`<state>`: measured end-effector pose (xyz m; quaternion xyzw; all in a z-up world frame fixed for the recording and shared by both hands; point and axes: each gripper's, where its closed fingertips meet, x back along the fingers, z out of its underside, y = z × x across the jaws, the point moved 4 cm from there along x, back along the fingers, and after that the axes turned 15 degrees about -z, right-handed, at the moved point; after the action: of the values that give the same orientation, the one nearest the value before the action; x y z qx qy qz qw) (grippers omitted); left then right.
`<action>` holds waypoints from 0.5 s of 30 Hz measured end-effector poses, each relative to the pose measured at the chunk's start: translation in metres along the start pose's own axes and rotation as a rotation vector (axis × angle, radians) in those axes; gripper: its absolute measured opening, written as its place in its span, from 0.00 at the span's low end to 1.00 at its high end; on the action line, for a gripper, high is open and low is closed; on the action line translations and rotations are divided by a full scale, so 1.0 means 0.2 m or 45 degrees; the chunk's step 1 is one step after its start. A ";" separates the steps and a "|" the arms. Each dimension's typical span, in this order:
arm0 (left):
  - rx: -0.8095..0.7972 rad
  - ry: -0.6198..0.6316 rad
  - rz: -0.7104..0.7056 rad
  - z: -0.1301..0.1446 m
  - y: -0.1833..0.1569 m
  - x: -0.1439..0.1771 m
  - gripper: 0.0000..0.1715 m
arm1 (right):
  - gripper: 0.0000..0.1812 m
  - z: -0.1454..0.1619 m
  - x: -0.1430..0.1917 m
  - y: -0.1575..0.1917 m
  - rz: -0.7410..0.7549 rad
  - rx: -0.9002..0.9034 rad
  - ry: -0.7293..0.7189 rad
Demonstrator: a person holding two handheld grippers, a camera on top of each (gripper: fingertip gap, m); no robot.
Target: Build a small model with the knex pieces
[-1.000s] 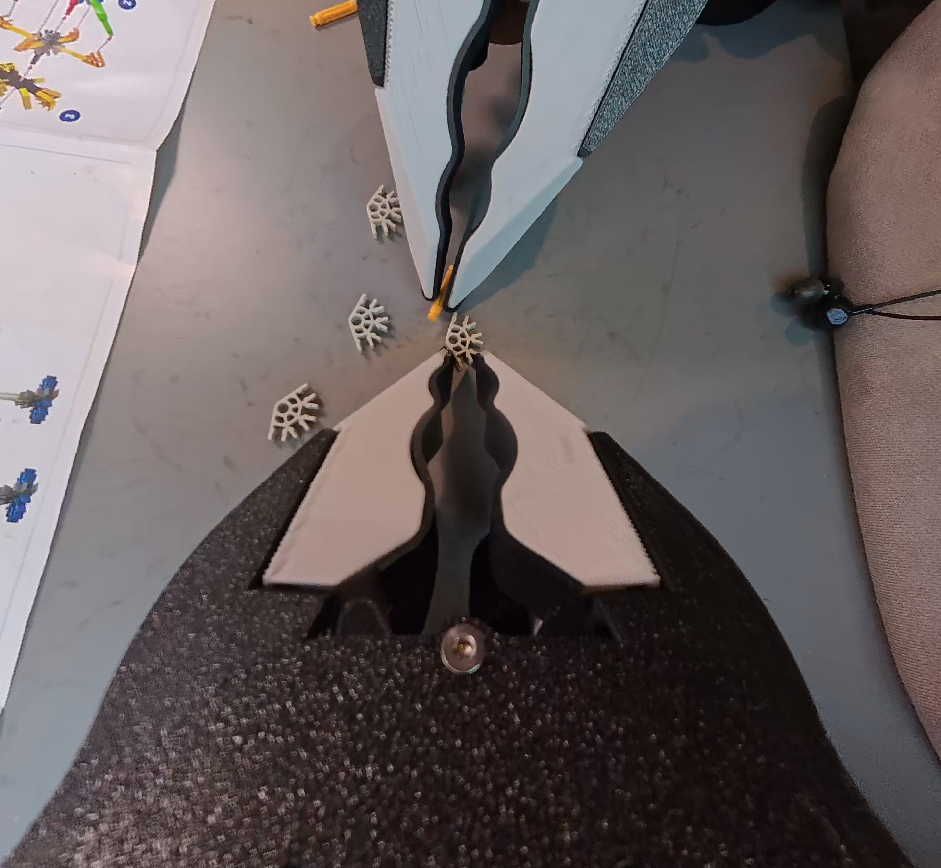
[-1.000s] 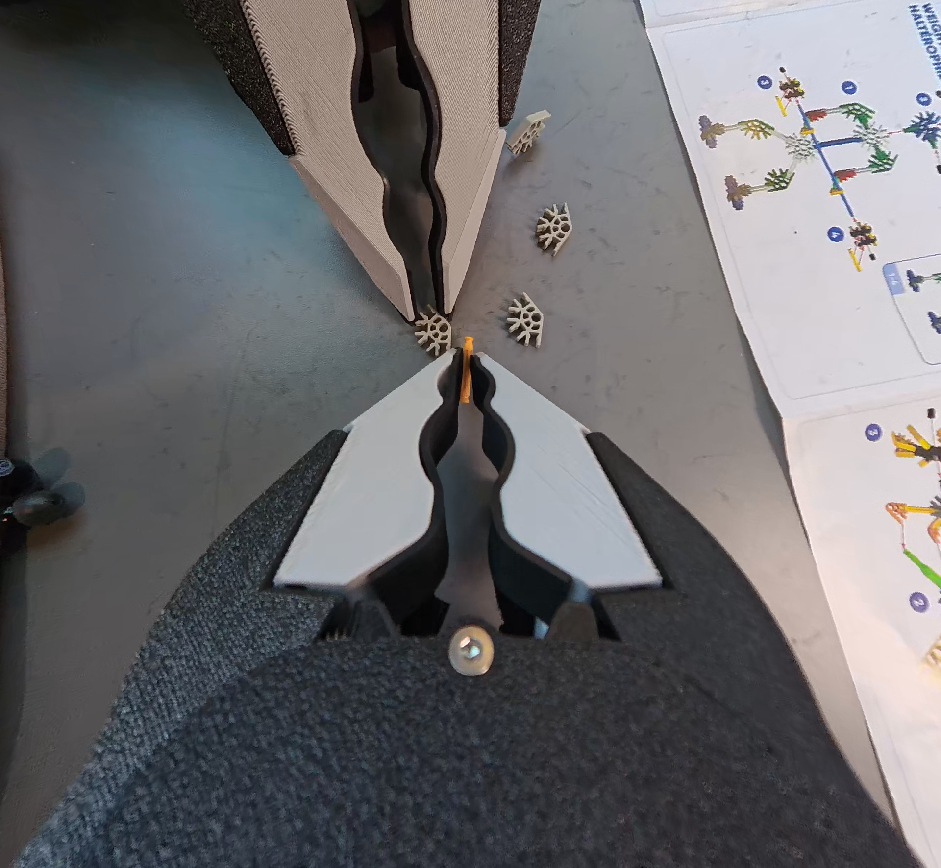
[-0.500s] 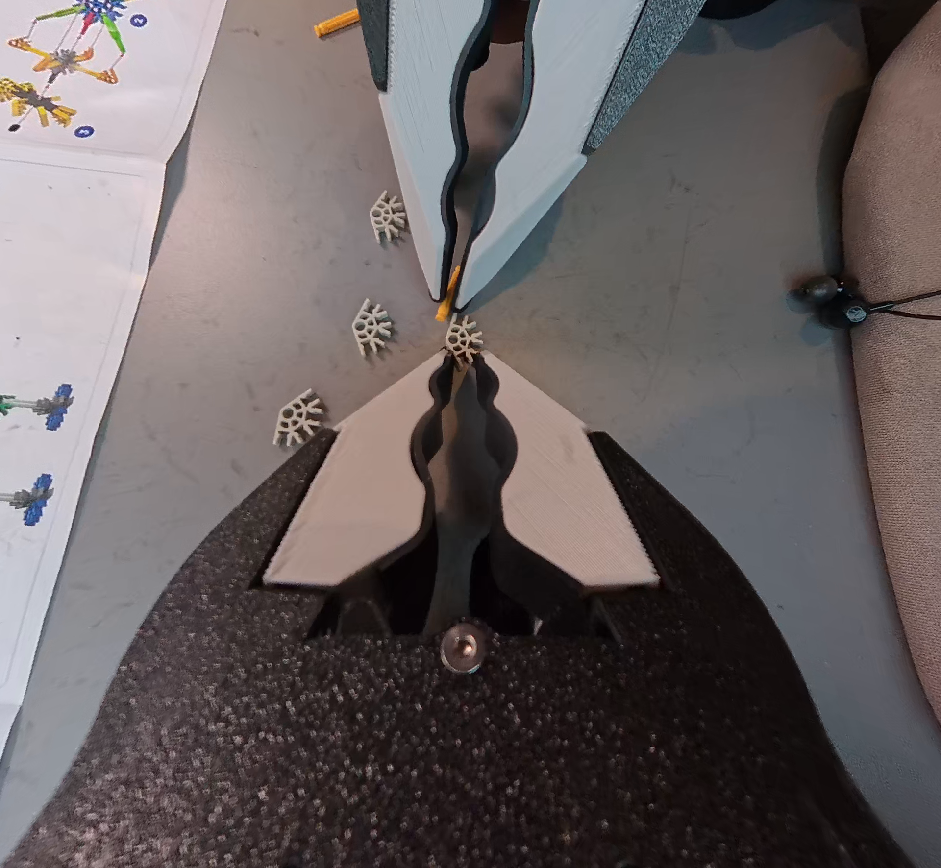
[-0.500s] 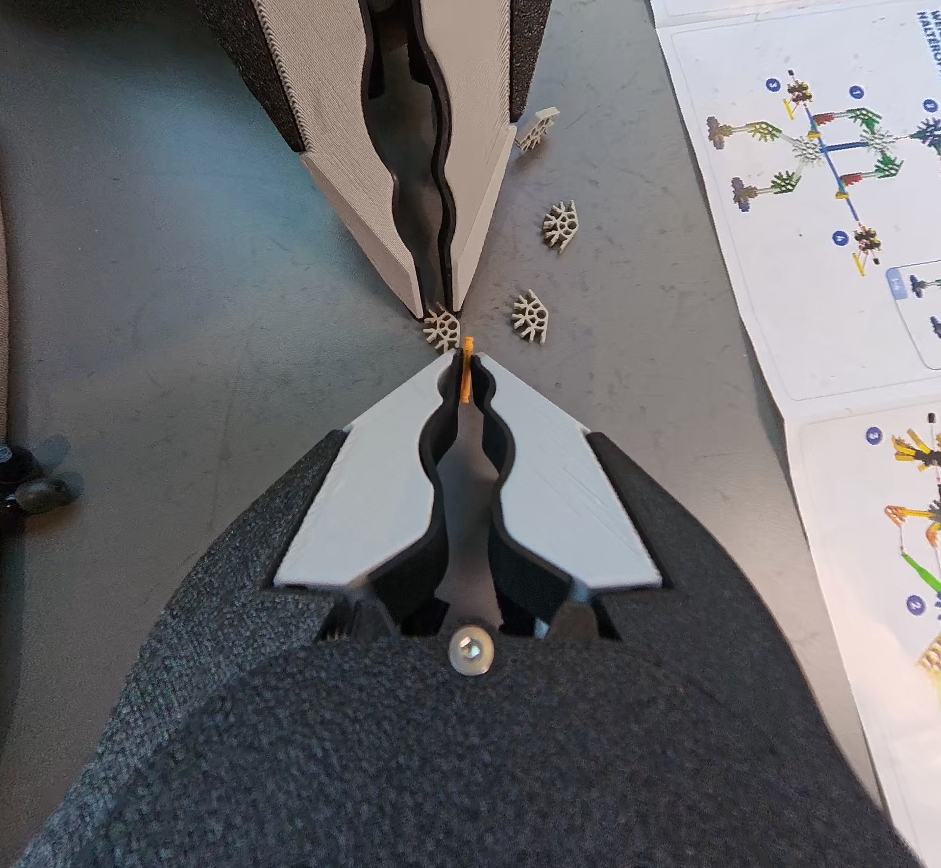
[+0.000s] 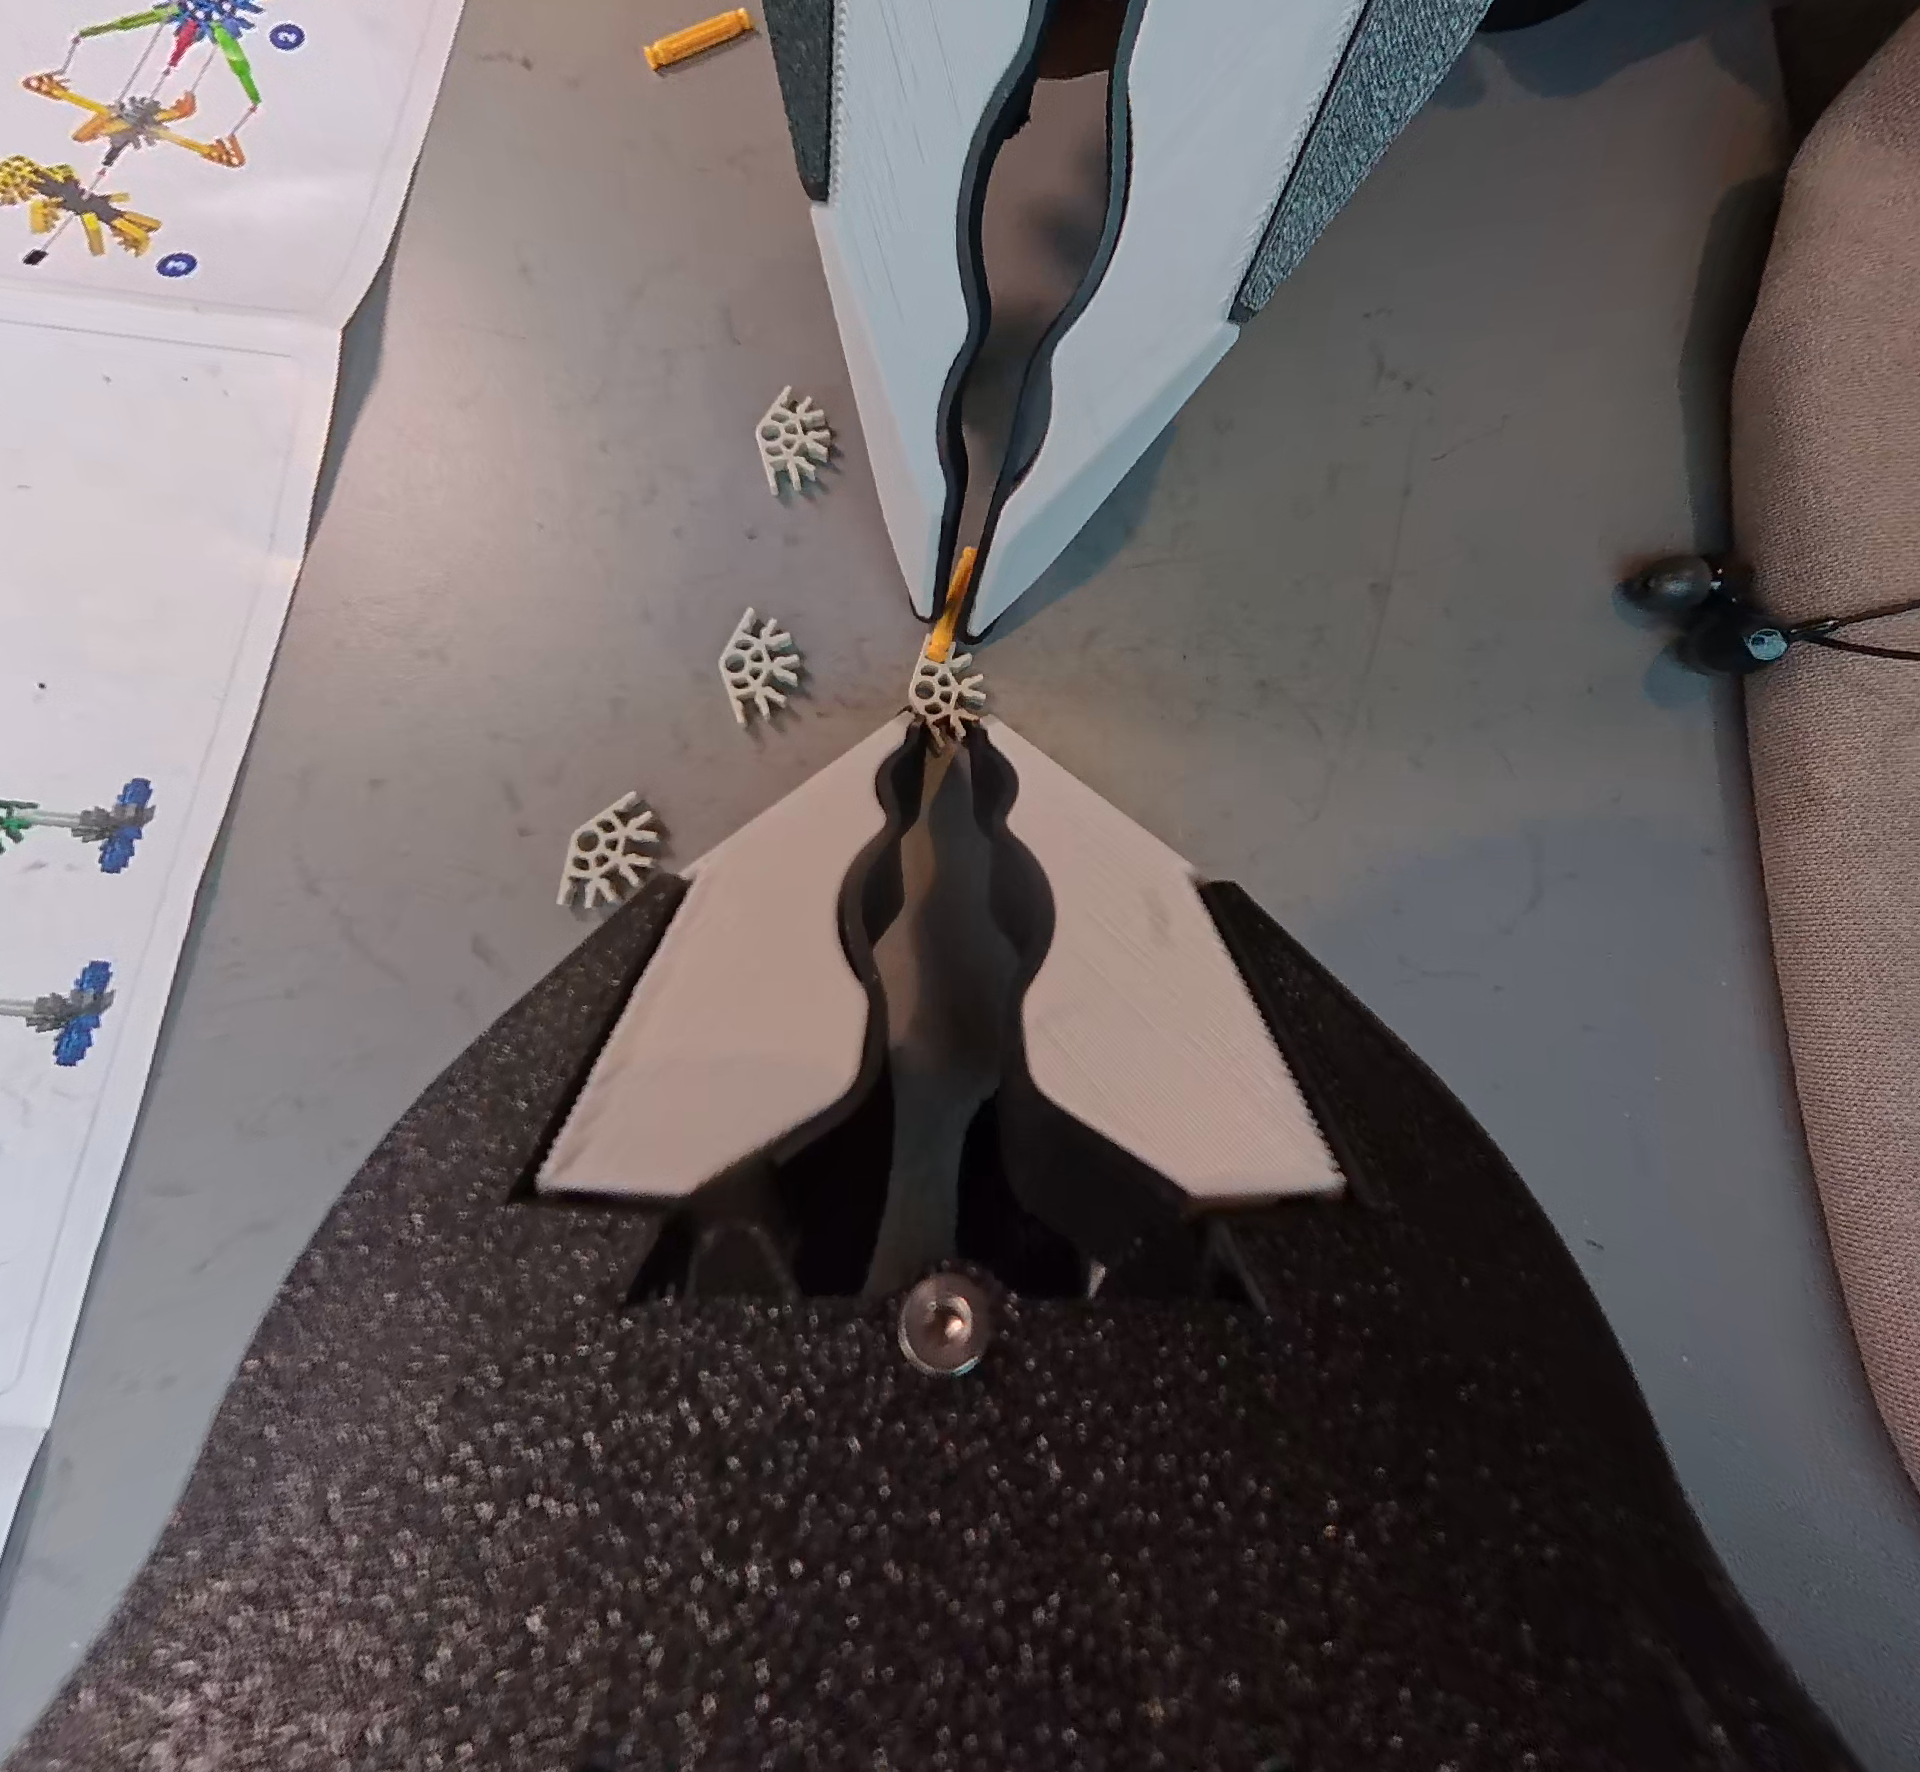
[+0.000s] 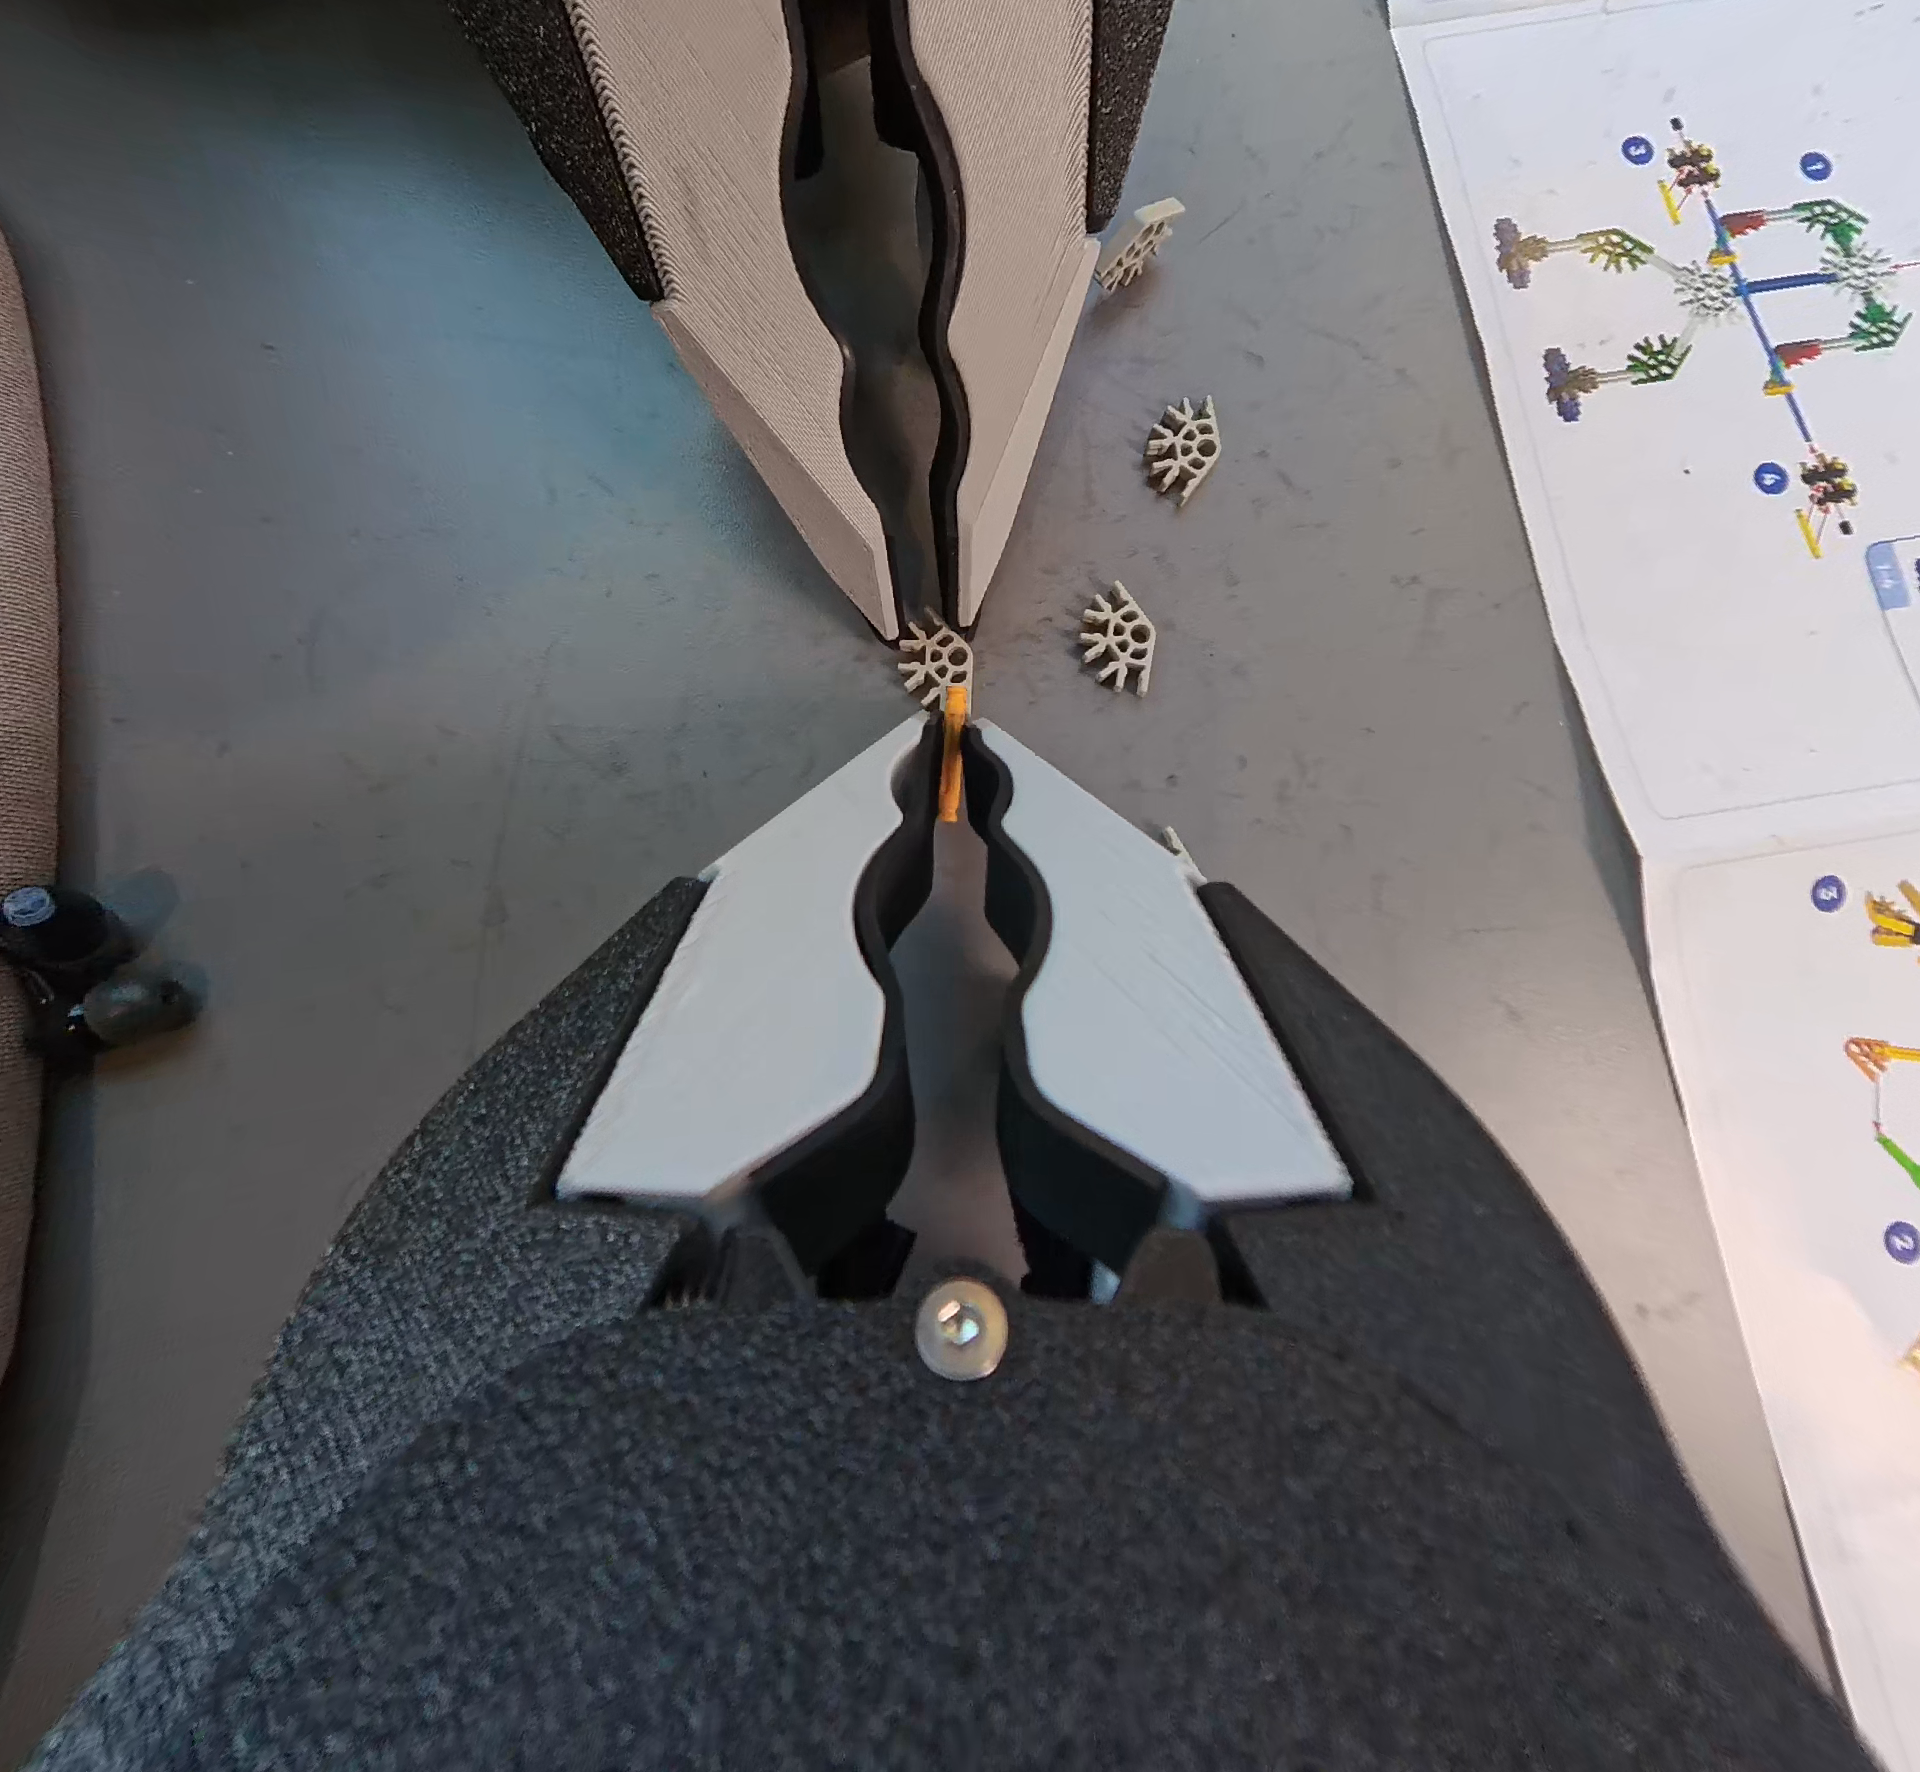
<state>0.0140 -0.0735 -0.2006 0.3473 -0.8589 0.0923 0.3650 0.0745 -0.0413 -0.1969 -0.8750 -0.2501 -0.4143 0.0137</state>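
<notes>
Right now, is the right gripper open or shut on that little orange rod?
Shut. In the right wrist view the right gripper has its fingertips pinched on the orange rod, whose end meets the grey connector.

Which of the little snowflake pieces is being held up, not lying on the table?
The snowflake piece pinched in the left gripper, touching the orange rod. Three others lie loose beside it.

Dull grey worktop, scuffed and faintly scratched, spreading beneath and all round the jaws. Soft bluish sheen of light left of the jaws in the right wrist view. Beige upholstered seat bordering the worktop's edge.
</notes>
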 end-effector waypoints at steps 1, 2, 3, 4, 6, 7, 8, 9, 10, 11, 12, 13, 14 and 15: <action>0.000 0.001 -0.002 0.00 0.00 0.00 0.04 | 0.01 0.00 0.00 0.00 0.002 0.001 -0.001; -0.003 0.000 -0.004 0.00 0.00 0.00 0.04 | 0.01 0.00 0.00 0.00 0.002 0.003 -0.002; -0.006 0.000 -0.006 0.00 0.00 0.00 0.04 | 0.01 0.00 0.00 0.00 0.001 0.005 -0.003; -0.007 0.001 -0.007 0.00 0.00 0.00 0.04 | 0.01 0.00 0.00 0.00 -0.001 0.003 -0.004; -0.008 0.001 -0.008 0.00 0.00 0.00 0.04 | 0.03 0.00 0.00 0.00 -0.008 0.003 -0.013; -0.009 0.001 -0.008 0.00 0.00 0.00 0.04 | 0.03 -0.01 0.01 0.00 -0.010 0.005 -0.023; -0.009 0.001 -0.009 0.00 0.00 0.00 0.04 | 0.03 -0.02 0.02 0.00 -0.013 0.006 -0.042; -0.009 0.002 -0.009 0.00 0.00 0.00 0.04 | 0.03 -0.03 0.02 0.00 -0.010 0.003 -0.063; -0.009 0.002 -0.009 0.00 0.00 0.00 0.04 | 0.00 -0.03 0.03 -0.01 0.003 -0.001 -0.079; -0.009 0.002 -0.009 0.00 0.00 0.00 0.04 | 0.00 -0.04 0.03 -0.01 0.016 0.000 -0.083; -0.008 0.001 -0.008 0.00 0.00 0.00 0.04 | 0.00 -0.03 0.03 -0.01 0.018 0.000 -0.071; -0.006 0.000 -0.006 0.00 0.00 0.00 0.04 | 0.00 -0.03 0.02 -0.01 0.010 -0.002 -0.058; -0.003 -0.001 -0.003 0.00 0.00 0.00 0.04 | 0.00 -0.02 0.01 -0.01 0.003 -0.007 -0.045; 0.000 -0.001 -0.001 0.00 0.00 0.00 0.04 | 0.00 -0.02 0.01 -0.01 0.003 -0.011 -0.053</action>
<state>0.0137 -0.0734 -0.2008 0.3476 -0.8589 0.0921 0.3648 0.0710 -0.0403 -0.1935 -0.8838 -0.2475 -0.3971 0.0052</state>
